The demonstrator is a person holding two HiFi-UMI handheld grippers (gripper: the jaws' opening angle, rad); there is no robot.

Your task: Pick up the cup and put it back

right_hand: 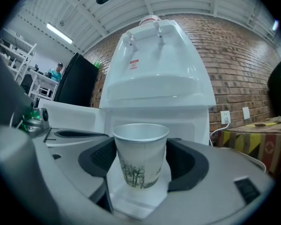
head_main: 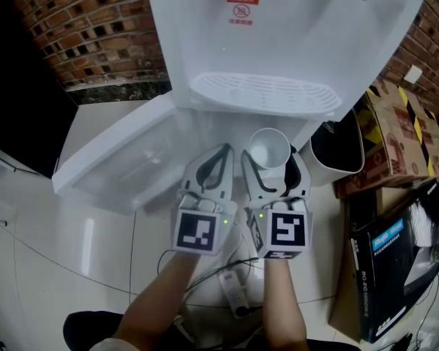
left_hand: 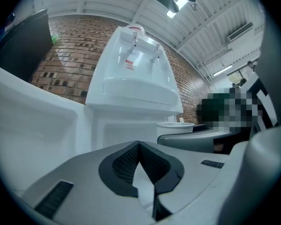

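The paper cup (right_hand: 140, 159) is pinched upright between the wide jaws of the right gripper (right_hand: 141, 146), with a pad pressed on each side. It is right in front of the water dispenser (right_hand: 157, 78). The left gripper (left_hand: 139, 146) is pressed together and empty, just beside it.

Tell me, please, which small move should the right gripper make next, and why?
Probably a slow, straight lift: the jaws of the right gripper sit against both sides of the upright paper cup in front of the dispenser, and the left gripper is shut, empty.
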